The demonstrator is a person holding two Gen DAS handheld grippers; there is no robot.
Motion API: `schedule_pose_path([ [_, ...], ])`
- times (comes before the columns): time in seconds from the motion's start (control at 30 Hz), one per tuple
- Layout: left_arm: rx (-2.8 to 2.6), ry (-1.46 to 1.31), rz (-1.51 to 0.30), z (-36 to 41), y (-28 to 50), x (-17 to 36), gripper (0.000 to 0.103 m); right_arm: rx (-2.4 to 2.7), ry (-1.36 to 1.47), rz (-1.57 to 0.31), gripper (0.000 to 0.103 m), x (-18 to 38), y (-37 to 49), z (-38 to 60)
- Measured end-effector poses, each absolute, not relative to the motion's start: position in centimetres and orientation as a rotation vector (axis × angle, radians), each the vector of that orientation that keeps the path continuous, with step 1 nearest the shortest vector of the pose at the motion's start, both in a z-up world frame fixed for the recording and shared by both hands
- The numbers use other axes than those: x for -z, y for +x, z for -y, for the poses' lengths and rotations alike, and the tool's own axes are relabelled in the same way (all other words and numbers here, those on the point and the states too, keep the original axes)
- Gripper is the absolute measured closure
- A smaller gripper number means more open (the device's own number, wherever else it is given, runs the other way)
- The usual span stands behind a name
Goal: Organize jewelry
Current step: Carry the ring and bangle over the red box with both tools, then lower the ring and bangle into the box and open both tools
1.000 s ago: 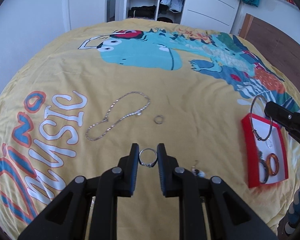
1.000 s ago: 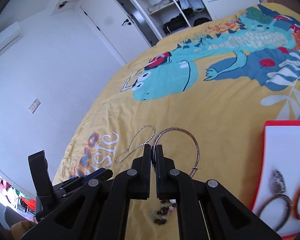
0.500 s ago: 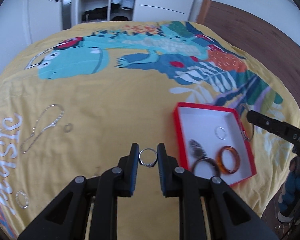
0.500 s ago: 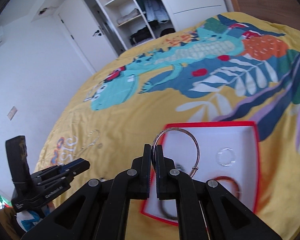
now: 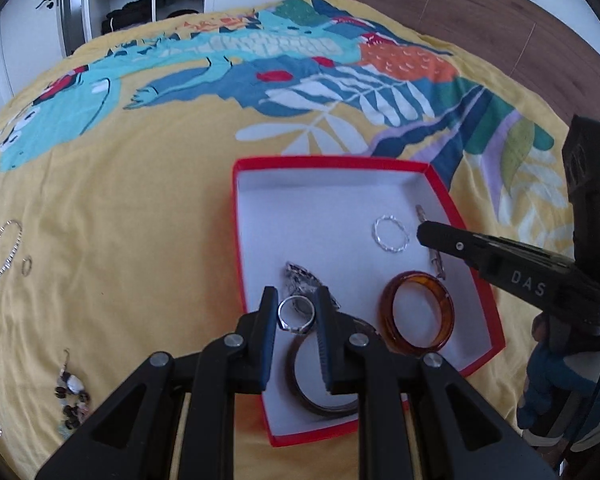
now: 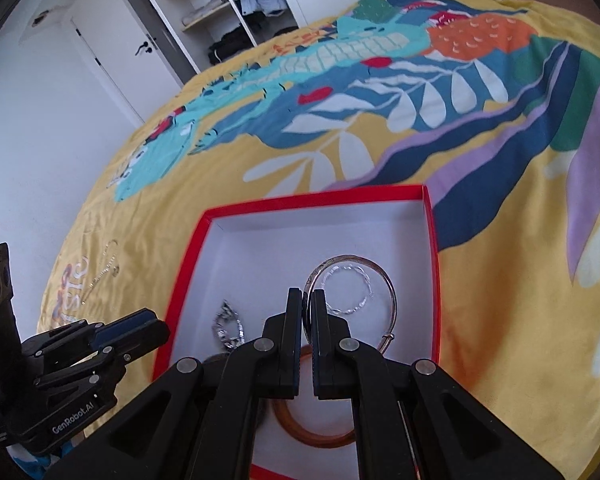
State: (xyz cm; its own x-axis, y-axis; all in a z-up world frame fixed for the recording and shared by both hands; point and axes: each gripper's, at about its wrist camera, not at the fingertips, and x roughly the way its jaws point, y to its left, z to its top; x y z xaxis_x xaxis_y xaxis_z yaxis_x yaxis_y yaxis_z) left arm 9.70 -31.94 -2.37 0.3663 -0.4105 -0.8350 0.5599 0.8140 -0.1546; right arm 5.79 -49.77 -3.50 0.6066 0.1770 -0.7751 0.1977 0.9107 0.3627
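you are carrying two pieces to the red box [image 5: 452,200] at once. your left hand-held gripper [image 5: 296,318] is pinching a silver ring [image 5: 296,314] between its pads, hovering over the near half of the box. your right hand-held gripper [image 6: 307,312] is pressed together on the rim of a thin silver bangle [image 6: 388,292], which is hanging over the box floor.

to do this well, you are wanting each piece low over a bare patch of white lining before letting go, so it does not bounce out over the shallow red wall. the far half of the box looks free; the near half is crowded. releasing one side at a time looks safer, since the two tools are working close together.

inside the box, an amber bangle [image 5: 418,312] is lying near the right wall, a dark bangle [image 5: 296,384] is partly hidden under your left fingers, a twisted silver ring [image 5: 390,234] is sitting near the right tip, and a silver pendant-like piece [image 5: 300,276] is lying just beyond the ring you are holding.

out on the yellow bed cover [image 5: 140,200], a chain [image 5: 4,256], a small ring [image 5: 27,266] and a beaded earring [image 5: 70,394] are waiting well to the left.
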Motion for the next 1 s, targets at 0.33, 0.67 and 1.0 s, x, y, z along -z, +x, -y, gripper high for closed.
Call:
schedule_pose_path([
  [0.33,0.665,0.173,-1.067,32.7,8.6,4.6,0.086,-0.003,0.428,-0.976,0.099,5.9,6.8,49.1],
  [0.67,0.648,0.151,-1.041,34.3,11.9,4.1,0.086,-0.004,0.417,-0.990,0.099,6.7,7.7,49.3],
  [1.0,0.612,0.163,-1.051,36.2,15.2,5.8,0.086,-0.033,0.413,-0.993,0.099,7.4,9.2,49.1],
])
